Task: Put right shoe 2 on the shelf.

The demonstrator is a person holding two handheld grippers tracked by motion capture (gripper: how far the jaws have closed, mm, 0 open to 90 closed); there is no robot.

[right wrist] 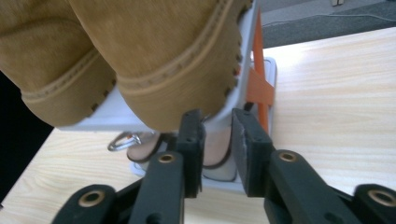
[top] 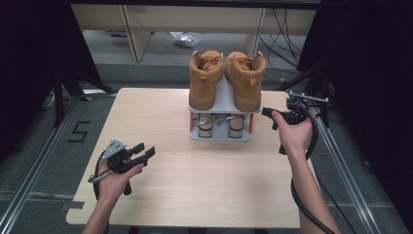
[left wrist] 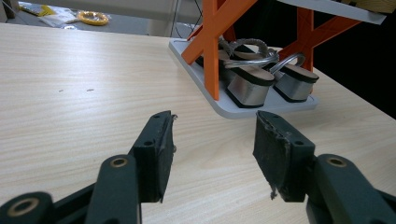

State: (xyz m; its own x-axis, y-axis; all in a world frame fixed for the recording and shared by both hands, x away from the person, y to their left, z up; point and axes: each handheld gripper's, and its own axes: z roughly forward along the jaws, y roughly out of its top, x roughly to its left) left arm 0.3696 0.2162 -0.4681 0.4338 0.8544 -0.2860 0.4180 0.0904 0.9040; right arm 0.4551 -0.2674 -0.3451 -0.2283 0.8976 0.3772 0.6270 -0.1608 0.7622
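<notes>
A taped "5" (top: 78, 131) marks the floor left of the table (top: 160, 195). The right gripper (top: 271, 115), jaws slightly parted and empty, sits beside the shoe rack (top: 220, 100); the left gripper (top: 144, 150) gapes open near the table's left edge.

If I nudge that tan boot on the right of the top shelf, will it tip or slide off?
The right boot overhangs the grey shelf, so a push may tip it forward. Its suede looks grippy, probably not slippery. Its bulk suggests some weight.
</notes>
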